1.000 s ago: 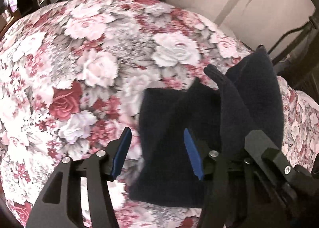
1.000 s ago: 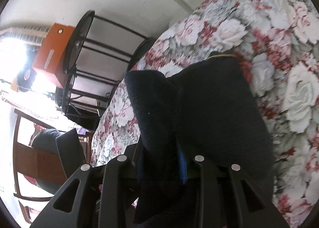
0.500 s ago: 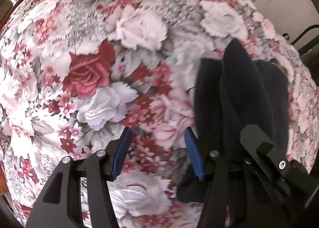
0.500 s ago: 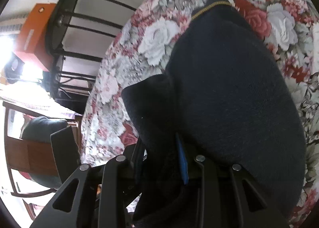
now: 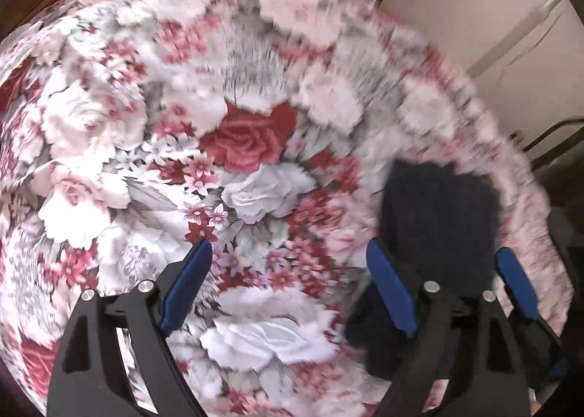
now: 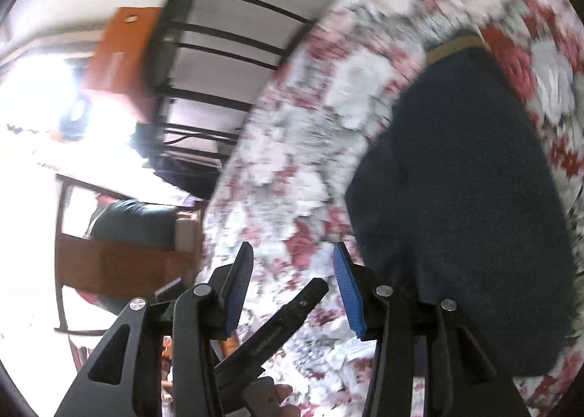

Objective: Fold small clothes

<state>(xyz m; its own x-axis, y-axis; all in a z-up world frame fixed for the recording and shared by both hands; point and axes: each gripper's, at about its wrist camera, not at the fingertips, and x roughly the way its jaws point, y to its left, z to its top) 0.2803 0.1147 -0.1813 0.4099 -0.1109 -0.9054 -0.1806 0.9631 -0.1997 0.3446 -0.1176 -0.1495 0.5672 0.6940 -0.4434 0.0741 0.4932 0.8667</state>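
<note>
The folded navy garment (image 6: 463,198), tan-trimmed at its far end, lies flat on the floral tablecloth (image 5: 153,132). The left gripper (image 5: 284,282) and right gripper (image 6: 292,282) are both opening, nothing between their blue pads, the cloth released just right of each. A clean finish probably means withdrawing without snagging the fold, then pressing it flat.

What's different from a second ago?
The right gripper has let go of the dark garment; its jaws are opening, empty. The left gripper swung off it over the floral cloth, jaws opening. The garment stays on the cloth.
</note>
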